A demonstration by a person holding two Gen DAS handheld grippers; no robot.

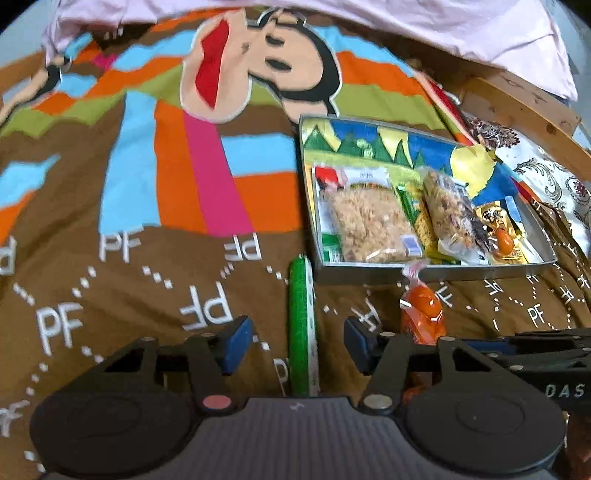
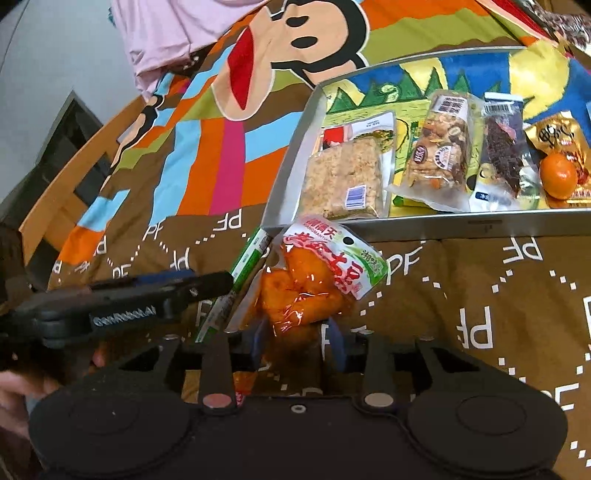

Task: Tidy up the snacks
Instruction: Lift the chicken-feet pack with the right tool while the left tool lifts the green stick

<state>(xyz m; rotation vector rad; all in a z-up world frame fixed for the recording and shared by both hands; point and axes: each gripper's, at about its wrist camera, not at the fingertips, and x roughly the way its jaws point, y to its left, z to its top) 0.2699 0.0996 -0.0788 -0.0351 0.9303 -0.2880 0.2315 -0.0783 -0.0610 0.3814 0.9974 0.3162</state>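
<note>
A thin green snack packet [image 1: 302, 325] stands on edge on the brown cartoon blanket, just left of the metal tray [image 1: 424, 274]. My left gripper [image 1: 297, 343] is open and straddles it, with a gap between each blue pad and the packet. My right gripper [image 2: 298, 345] is shut on an orange snack packet [image 2: 314, 284], which it holds by the lower end just in front of the tray's near rim [image 2: 443, 221]. The orange packet [image 1: 423, 314] also shows in the left wrist view. The green packet [image 2: 251, 262] lies beside it.
In the tray lie a rice crisp packet [image 2: 343, 177], a nut bar [image 2: 436, 151], a dark bar [image 2: 504, 155] and a gold packet with an orange ball [image 2: 557, 175]. Pink cloth [image 1: 443, 22] and a wooden frame [image 1: 524, 99] border the blanket. A hand [image 2: 11, 391] shows at lower left.
</note>
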